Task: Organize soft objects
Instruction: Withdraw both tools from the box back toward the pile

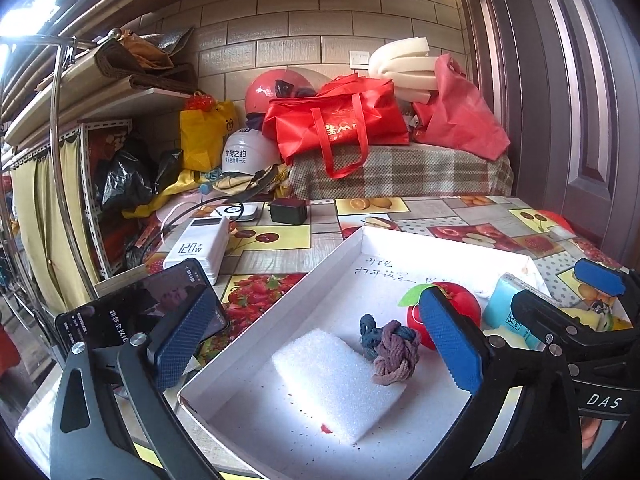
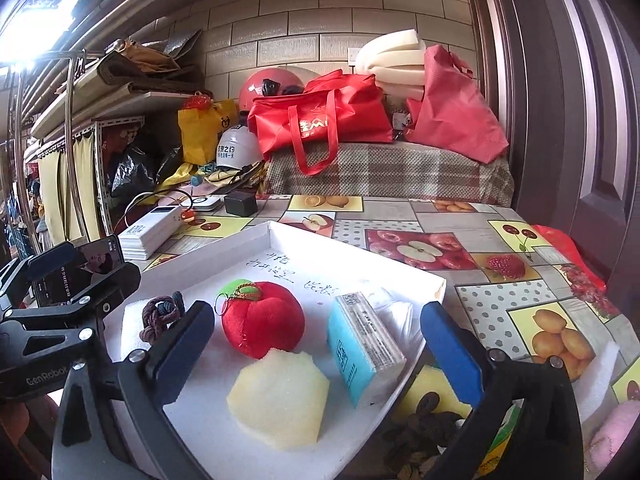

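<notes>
Plush apple (image 2: 262, 318): red, round, green leaf, in white tray (image 2: 352, 248).

Your left tongs (image 1: 316, 344) hide part of the plush apple (image 1: 460, 304) and the phone (image 1: 132, 312) in the left wrist view. The blue pack (image 1: 504, 308) sits half behind the right tongs (image 1: 560, 296) there. In the right wrist view, a dark knotted thing (image 2: 424, 432) beside the tray (image 2: 280, 232) is too cut off to name. The writing (image 2: 280, 272) on the tray floor is unreadable.
</notes>
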### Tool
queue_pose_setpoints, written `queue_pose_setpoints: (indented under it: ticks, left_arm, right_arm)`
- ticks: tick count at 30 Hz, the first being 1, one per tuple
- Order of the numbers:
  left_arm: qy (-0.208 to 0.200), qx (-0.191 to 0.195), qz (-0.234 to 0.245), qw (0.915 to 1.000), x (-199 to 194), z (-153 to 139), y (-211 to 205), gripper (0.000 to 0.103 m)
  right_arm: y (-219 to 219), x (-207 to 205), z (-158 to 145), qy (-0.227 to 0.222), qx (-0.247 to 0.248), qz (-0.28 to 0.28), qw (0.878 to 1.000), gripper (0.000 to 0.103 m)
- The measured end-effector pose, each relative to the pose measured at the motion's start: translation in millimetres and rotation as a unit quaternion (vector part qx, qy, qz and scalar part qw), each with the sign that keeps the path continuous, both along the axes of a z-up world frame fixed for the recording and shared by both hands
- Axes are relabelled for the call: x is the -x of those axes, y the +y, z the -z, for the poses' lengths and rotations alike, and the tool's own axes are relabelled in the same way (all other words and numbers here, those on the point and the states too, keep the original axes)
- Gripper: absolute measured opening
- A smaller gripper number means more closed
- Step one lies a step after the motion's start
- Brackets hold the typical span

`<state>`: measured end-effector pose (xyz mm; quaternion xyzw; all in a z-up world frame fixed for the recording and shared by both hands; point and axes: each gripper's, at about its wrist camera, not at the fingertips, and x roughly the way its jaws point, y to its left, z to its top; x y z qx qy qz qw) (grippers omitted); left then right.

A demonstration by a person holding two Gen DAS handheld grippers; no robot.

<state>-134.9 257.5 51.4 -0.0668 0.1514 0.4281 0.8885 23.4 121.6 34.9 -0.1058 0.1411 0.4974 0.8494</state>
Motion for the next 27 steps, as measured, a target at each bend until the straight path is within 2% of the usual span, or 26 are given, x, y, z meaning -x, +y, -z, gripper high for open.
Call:
queue_pose_setpoints:
  ticks: [8,27]
  left_arm:
    - [-0.018,-0.011,-0.001,0.9998,8,-2,-6,0.103]
    - [-0.024,-0.015,-0.013,0.9995,12,-3,-8,0.103]
  right_arm:
    - [-14,4,-4,-0.013,-0.036,0.011,0.999,0.103]
    - [-28,10,-4,-0.022,-0.046,0.01,0.999,0.103]
